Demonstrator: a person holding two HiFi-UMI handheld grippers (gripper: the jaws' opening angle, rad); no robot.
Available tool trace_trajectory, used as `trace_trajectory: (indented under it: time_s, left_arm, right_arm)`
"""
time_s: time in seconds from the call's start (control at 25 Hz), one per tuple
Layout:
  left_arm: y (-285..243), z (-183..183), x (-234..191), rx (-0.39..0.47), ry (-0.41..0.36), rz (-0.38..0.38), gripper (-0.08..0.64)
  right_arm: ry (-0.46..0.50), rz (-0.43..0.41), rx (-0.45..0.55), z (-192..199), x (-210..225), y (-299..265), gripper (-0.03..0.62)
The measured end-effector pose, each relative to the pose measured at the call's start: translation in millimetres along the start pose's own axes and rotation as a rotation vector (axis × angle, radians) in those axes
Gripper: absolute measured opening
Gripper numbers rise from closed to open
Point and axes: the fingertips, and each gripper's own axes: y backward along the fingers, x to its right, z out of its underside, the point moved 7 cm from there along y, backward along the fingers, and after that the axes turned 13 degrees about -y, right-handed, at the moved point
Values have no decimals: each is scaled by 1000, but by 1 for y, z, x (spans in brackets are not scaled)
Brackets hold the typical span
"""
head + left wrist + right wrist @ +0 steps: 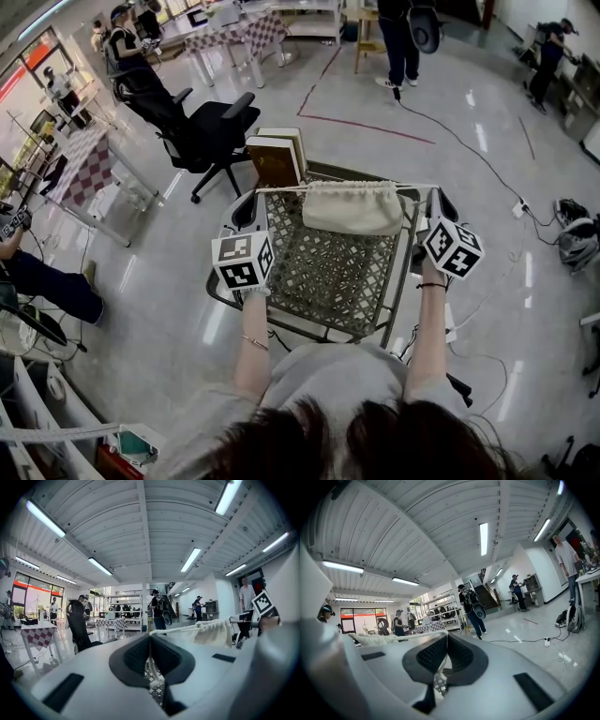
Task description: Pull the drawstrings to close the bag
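Left gripper and right gripper clamp drawstrings beside bag's edges.

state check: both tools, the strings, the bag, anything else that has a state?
left tool: shut on the left string.
right tool: shut on the right string.
left string: taut, tool to bag.
right string: taut, tool to bag.
bag: mouth gathered shut, strung between the two strings.
books: closed, upright at the far end of the cart.
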Motion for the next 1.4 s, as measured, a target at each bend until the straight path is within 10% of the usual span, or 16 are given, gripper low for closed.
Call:
trace_trajectory:
  time_s: [1.4]
  left_arm:
    - [6, 4, -12, 12, 24, -31, 26]
  right_arm:
    - [-80, 37, 37, -2, 18, 4, 23]
